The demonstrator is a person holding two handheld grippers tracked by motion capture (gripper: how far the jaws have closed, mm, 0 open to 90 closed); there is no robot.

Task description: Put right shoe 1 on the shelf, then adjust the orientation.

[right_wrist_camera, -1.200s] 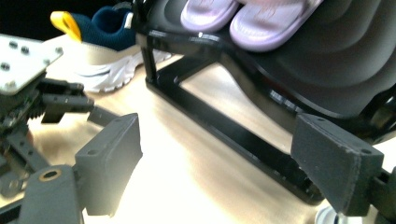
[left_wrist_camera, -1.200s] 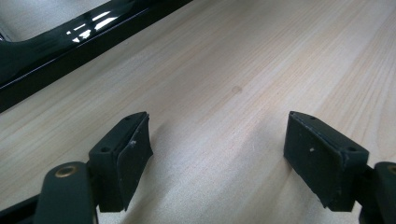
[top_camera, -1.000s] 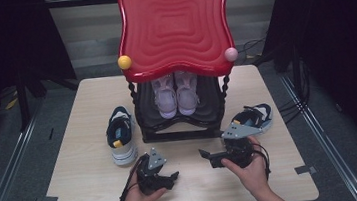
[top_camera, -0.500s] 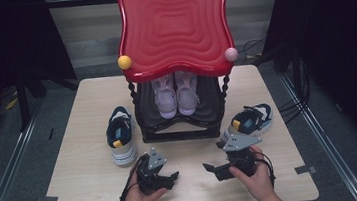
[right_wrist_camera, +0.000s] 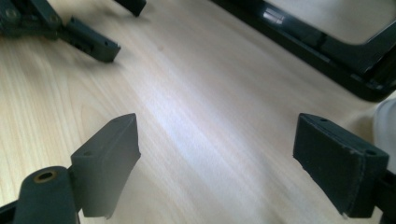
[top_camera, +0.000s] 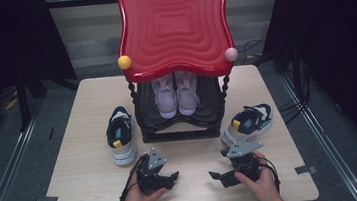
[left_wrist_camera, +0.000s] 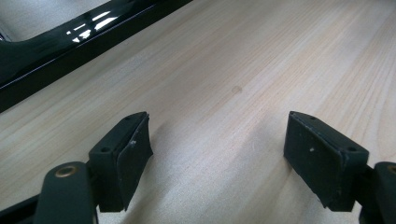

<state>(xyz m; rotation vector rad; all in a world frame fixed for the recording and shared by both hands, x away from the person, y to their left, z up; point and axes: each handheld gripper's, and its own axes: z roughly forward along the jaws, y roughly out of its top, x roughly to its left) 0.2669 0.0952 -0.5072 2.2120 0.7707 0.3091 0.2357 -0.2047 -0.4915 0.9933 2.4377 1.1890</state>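
Both claws, the left claw [top_camera: 170,176] and the right claw [top_camera: 219,177], are held wide and empty, low on the pale wooden worktop [top_camera: 95,189]. No step seems begun. Two navy-and-white sneakers, one [top_camera: 120,135] left and one [top_camera: 248,123] right of the black-framed, red-topped rack [top_camera: 173,25], are likely to be grasped next.

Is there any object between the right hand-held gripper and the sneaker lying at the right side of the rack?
Nothing visible: only bare table lies between the right hand-held gripper and the sneaker beside the rack.
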